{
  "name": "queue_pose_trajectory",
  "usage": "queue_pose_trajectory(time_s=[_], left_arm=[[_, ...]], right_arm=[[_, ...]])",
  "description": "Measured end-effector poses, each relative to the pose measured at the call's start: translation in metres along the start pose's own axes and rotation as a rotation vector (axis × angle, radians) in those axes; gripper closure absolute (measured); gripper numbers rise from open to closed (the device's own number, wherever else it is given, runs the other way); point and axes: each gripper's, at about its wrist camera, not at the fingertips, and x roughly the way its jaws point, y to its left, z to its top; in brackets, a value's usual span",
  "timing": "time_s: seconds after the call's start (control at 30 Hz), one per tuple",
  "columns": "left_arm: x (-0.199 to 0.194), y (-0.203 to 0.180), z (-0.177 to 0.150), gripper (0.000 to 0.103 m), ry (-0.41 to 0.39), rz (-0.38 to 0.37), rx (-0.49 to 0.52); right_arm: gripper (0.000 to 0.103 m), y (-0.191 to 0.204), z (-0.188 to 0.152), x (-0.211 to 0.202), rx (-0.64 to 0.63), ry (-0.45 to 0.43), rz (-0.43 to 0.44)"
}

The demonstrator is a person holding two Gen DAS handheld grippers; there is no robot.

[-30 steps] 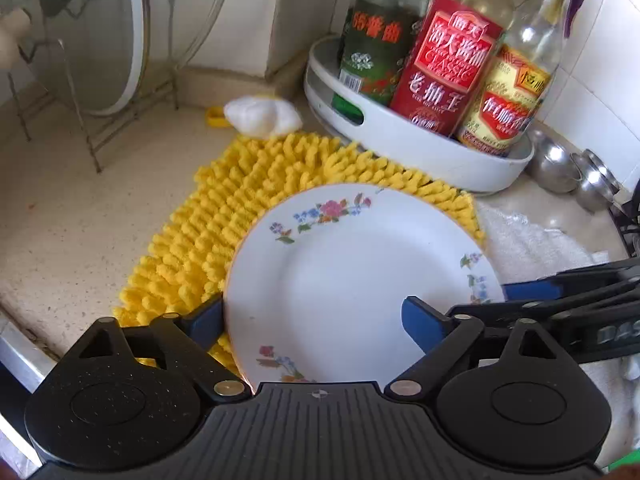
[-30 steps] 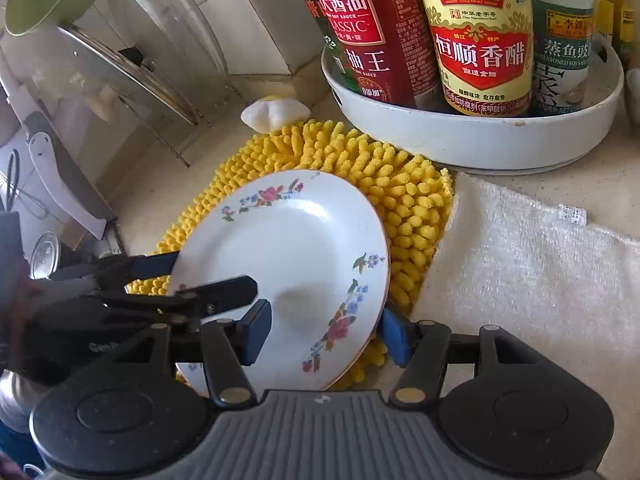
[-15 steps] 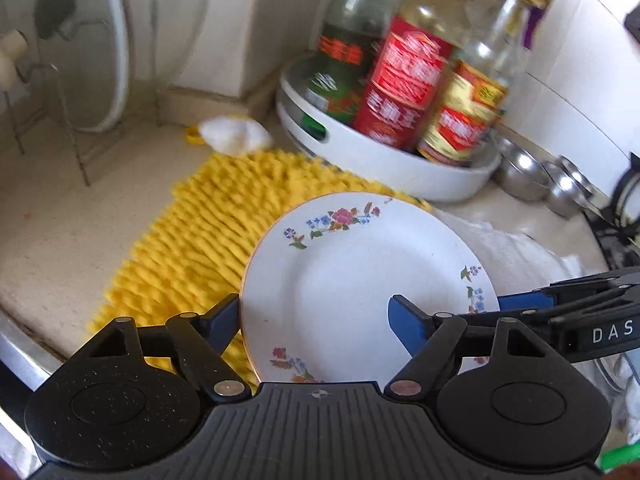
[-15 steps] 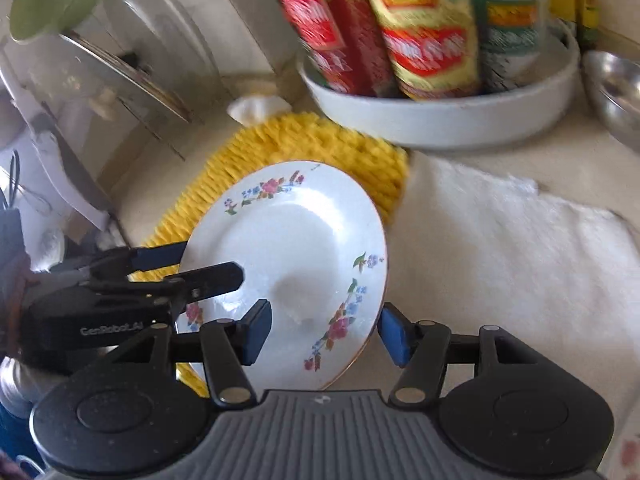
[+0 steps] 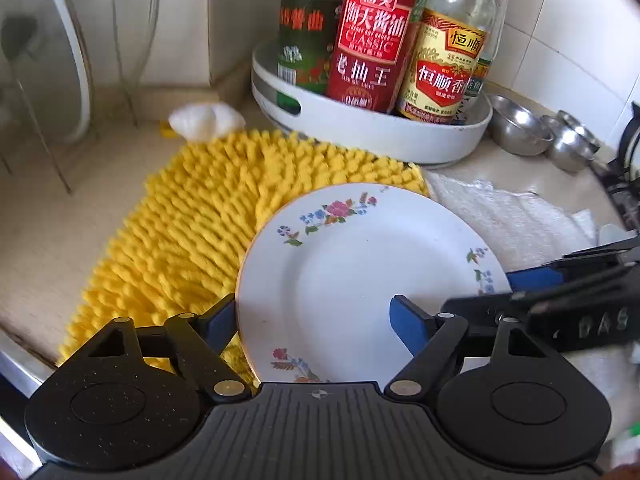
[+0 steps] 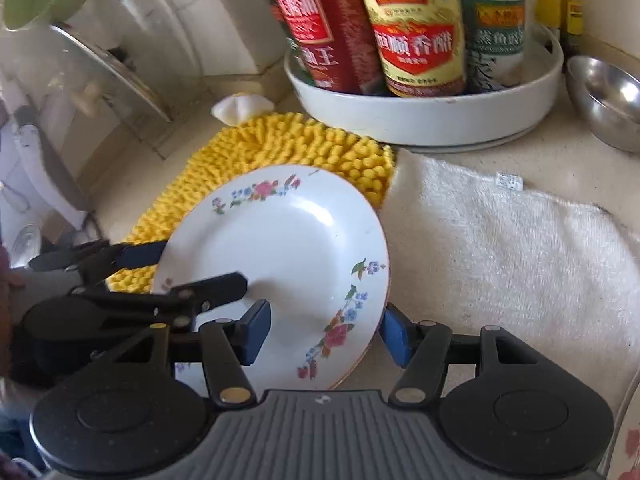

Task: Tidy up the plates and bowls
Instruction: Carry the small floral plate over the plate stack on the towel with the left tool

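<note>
A white plate with flower prints [image 5: 360, 272] is held off the counter, above the edge of the yellow mat [image 5: 208, 224]. My left gripper [image 5: 316, 320] straddles its left rim, one finger under the edge, one over the face. My right gripper [image 6: 324, 332] straddles the opposite rim, seen in the right wrist view with the plate [image 6: 288, 248] tilted between its blue pads. Both sets of jaws stand wide, and I cannot tell if either pinches the plate. The right gripper also shows in the left wrist view [image 5: 532, 280].
A white round tray [image 5: 380, 128] with sauce bottles stands behind the mat. Steel bowls [image 5: 520, 128] sit to its right. A white towel [image 6: 500, 240] lies right of the mat. Glass lids lean in a wire rack [image 5: 60, 80] at left. A white lump [image 5: 204, 120] lies by the mat.
The plate has risen off the yellow mat and shifted right toward the towel, carried between both grippers. The bottles and tray now look closer.
</note>
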Motion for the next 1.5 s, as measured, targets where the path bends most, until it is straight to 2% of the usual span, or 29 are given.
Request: queue_pose_trajectory(time_s=[0.17,0.27,0.4,0.73,1.27,1.5], left_arm=[[-0.012,0.008,0.004,0.022,-0.033,-0.070,-0.057],[-0.017,-0.005,0.007,0.021,-0.066,-0.073,-0.021],[-0.019,-0.020,0.012,0.021,-0.059,-0.095,-0.018],[-0.035,-0.086,0.022,0.020,-0.092,-0.116,0.091],[-0.034,-0.200,0.030,0.020,-0.105,-0.302,0.271],[-0.028,-0.245,0.028,0.019,-0.099,-0.347,0.341]], right_arm=[[0.029,-0.004,-0.002,-0.017,0.040,-0.042,0.000],[0.029,-0.010,-0.005,-0.031,0.052,-0.069,-0.004],[0.029,-0.022,-0.011,-0.049,0.085,-0.110,-0.002],[0.029,-0.065,-0.037,-0.101,0.188,-0.200,-0.009],[0.029,-0.126,-0.090,-0.188,0.349,-0.321,-0.154],[0.029,-0.147,-0.109,-0.211,0.412,-0.349,-0.191]])
